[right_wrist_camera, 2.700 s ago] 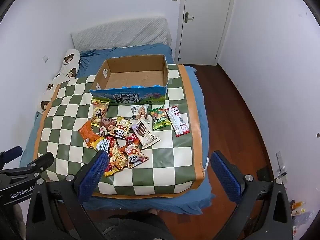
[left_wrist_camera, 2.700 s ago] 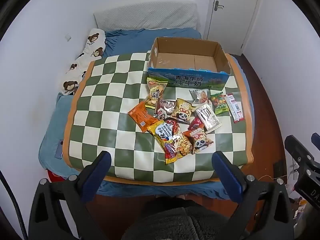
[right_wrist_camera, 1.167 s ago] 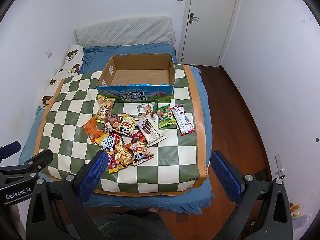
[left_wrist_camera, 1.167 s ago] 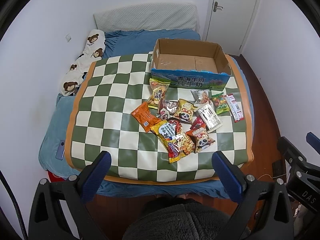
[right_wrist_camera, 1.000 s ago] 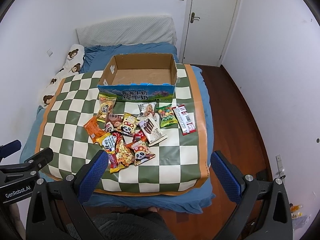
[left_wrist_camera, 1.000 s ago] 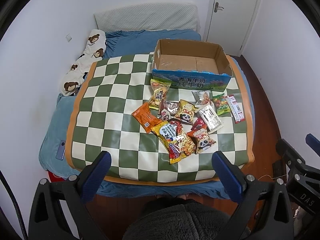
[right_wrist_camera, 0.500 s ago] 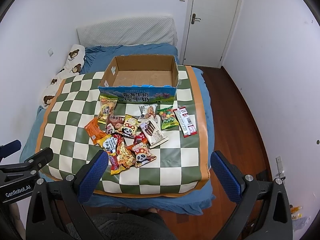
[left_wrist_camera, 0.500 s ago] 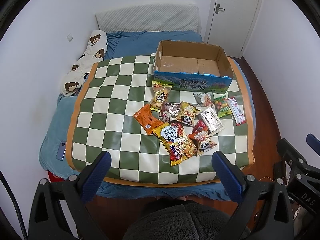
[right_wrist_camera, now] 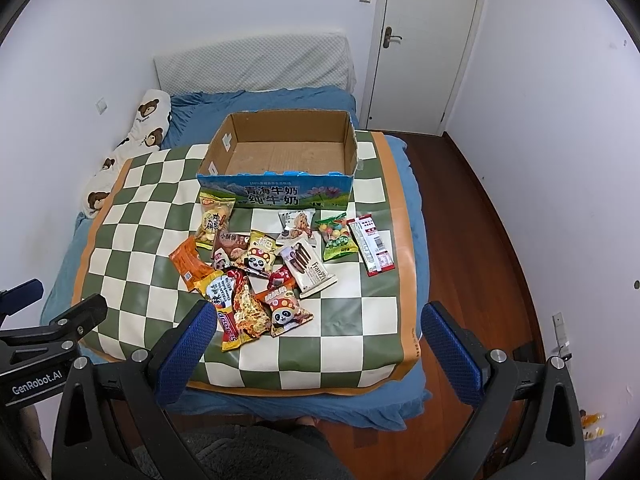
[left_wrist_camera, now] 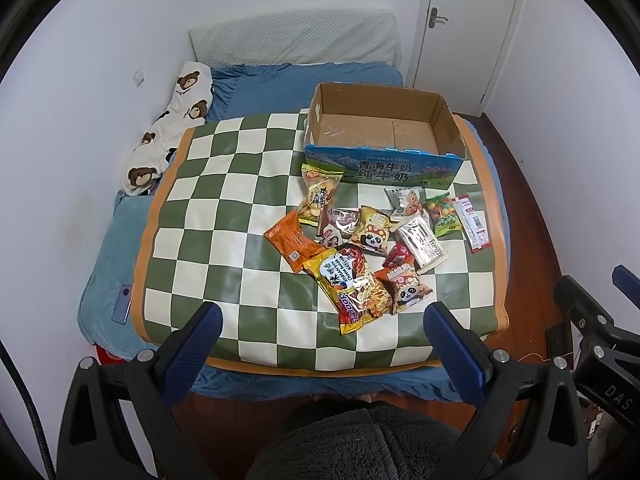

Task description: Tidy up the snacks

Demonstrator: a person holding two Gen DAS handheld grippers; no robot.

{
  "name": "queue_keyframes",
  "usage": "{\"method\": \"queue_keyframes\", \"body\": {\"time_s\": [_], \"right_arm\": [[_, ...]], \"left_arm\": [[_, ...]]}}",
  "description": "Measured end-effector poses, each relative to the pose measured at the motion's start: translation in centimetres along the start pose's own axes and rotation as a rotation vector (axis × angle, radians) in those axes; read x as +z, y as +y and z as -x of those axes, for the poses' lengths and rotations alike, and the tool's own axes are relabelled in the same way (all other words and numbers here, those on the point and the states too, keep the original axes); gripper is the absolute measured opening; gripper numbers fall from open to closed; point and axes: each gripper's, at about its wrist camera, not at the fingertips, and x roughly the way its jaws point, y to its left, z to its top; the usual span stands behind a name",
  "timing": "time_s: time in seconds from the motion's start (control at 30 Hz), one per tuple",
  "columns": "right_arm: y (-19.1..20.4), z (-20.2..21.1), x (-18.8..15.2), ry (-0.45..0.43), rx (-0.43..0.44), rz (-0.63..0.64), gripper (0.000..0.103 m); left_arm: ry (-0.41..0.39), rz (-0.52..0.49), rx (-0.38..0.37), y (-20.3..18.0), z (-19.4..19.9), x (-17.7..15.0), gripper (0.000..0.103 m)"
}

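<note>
Several snack packets (left_wrist_camera: pixel 362 248) lie in a loose pile on a green and cream checkered mat (left_wrist_camera: pixel 224 208) on the bed; they also show in the right wrist view (right_wrist_camera: pixel 276 264). An open, empty cardboard box (left_wrist_camera: pixel 384 136) with a blue printed front stands behind them, also in the right wrist view (right_wrist_camera: pixel 280 156). My left gripper (left_wrist_camera: pixel 320 332) is open and empty, held above the bed's near edge. My right gripper (right_wrist_camera: pixel 316 332) is open and empty too, just short of the nearest packets.
A bear-print pillow (left_wrist_camera: pixel 168 136) lies along the left wall. A phone (left_wrist_camera: pixel 122 308) lies on the blue sheet at the left. A white door (right_wrist_camera: pixel 424 40) is at the back right. Wooden floor (right_wrist_camera: pixel 472 240) runs along the bed's right side.
Both grippers have drifted slightly forward and up toward the bed, so the snacks and box sit a little nearer. Both stay open. Nothing on the mat has moved.
</note>
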Motion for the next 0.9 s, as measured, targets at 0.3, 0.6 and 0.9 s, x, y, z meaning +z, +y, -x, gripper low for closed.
{"method": "queue_keyframes", "body": {"time_s": [0.3,0.6,0.9], "right_arm": [[0.0,-0.1,0.5,-0.003,0.004,0.000,0.103],[-0.3,-1.4,1.6,0.039,0.039,-0.030,0.103],[-0.5,-14.7,-1.4,0.258,0.178,-0.170,0.103]], "left_arm": [[-0.001,0.001,-0.003,-0.1,0.1,-0.1,0.103],[0.015,0.026,0.006,-0.7,-1.7,0.9,0.103],[0.200,0.091,0.034,2.0,-14.1,1.3,0.103]]}}
